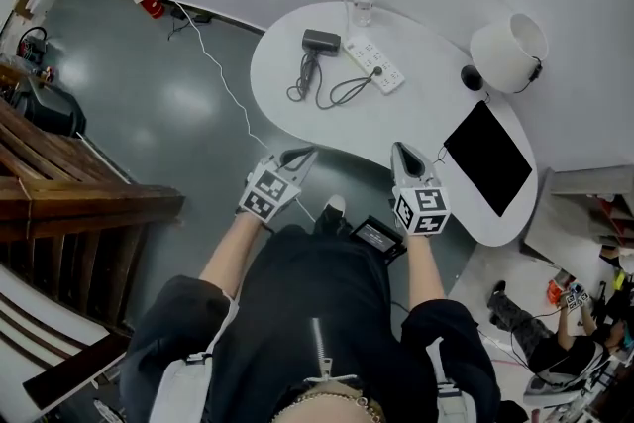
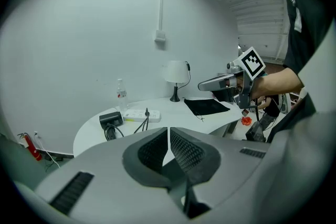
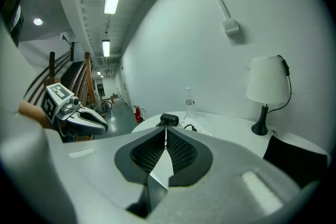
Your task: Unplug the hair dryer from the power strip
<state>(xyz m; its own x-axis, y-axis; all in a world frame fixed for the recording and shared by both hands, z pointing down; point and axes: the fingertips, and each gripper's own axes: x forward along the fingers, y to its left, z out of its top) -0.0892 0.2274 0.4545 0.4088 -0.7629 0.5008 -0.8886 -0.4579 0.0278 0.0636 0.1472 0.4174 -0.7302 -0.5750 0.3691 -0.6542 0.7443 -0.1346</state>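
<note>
Left claw [image 1: 301,155] and right claw [image 1: 400,151], both closed, face the hair dryer [image 1: 319,42].

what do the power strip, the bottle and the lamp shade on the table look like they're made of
The power strip looks like hard plastic: white, smooth, a moulded block with socket holes. The bottle is clear and see-through, probably thin plastic. The lamp shade is off-white and matte with no glare, so fabric or paper; the views don't show which.
</note>
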